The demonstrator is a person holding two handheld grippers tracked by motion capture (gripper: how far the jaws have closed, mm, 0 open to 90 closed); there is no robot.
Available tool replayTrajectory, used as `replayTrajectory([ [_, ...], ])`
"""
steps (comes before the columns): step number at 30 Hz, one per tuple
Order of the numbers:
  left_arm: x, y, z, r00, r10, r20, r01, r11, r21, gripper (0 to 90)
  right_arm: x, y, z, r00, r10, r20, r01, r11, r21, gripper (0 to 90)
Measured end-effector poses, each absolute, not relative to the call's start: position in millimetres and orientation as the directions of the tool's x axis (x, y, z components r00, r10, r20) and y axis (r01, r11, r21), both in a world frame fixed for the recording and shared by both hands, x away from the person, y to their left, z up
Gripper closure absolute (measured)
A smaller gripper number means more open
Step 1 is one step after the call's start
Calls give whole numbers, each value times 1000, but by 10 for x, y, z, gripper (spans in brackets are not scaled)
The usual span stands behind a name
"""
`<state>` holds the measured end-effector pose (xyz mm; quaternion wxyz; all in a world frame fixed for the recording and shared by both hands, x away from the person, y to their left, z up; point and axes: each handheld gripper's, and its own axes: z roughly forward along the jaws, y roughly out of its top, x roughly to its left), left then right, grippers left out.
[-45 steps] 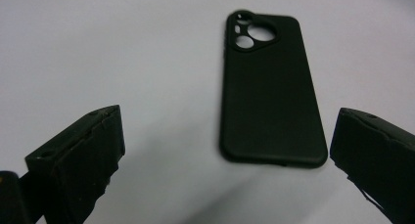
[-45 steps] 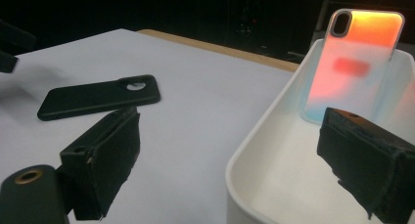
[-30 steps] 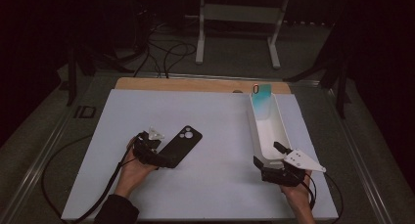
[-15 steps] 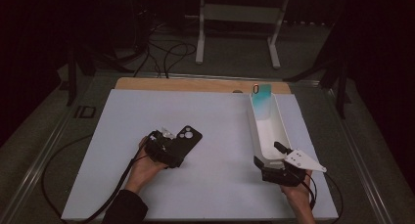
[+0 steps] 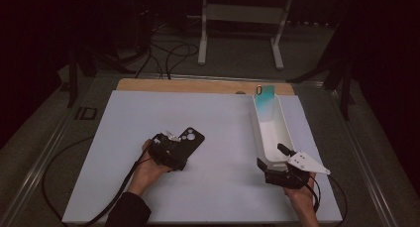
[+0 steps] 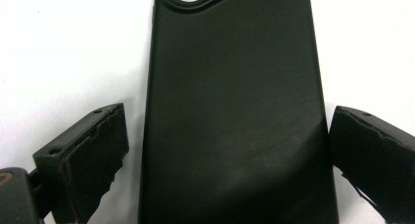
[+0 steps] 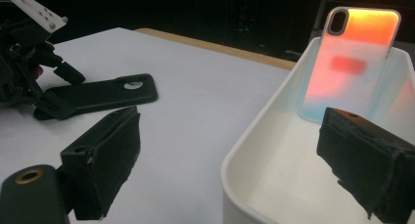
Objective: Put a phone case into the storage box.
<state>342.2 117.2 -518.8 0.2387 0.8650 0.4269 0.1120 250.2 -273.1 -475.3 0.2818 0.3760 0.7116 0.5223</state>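
A black phone case [image 5: 190,138] lies back up on the white table, camera hole at its far end. My left gripper [image 5: 176,147] is open and straddles its near end; in the left gripper view the case [image 6: 235,111] sits between the jaws of the left gripper [image 6: 230,131], with a gap on the left side. My right gripper [image 5: 273,160] is open at the near end of a long white tray [image 5: 256,133]. An iridescent orange-and-teal phone case [image 7: 352,62] leans upright against the tray's far wall [image 7: 293,150].
The white sheet covers most of the table, and a wooden strip [image 5: 198,85] runs along its far edge. Cables trail from both grippers toward the person. Behind the table stand a metal stand [image 5: 242,19] and floor cables in the dark.
My left gripper has slid right and forward onto the black case, so its jaws now flank the case's near end. The right gripper and the tray have stayed put.
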Motion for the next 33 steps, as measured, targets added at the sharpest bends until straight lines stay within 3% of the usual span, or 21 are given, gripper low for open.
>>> replayTrajectory([
  [5,3427,1165,-5172,611,791,-12,692,-527,494,47,2500,-2728,-4751,-561,828,-8,240,171,956,92],
  [9,3412,1163,-5145,615,788,-12,690,-531,492,128,2500,-2730,-4749,-561,828,-5,238,167,957,92],
  [23,3385,1148,-5126,612,790,-6,688,-529,497,164,2501,-2727,-4746,-562,827,-2,242,167,956,93],
  [33,3319,1182,-4993,597,802,-11,663,-486,570,162,2522,-2716,-4738,-578,815,39,277,151,949,93],
])
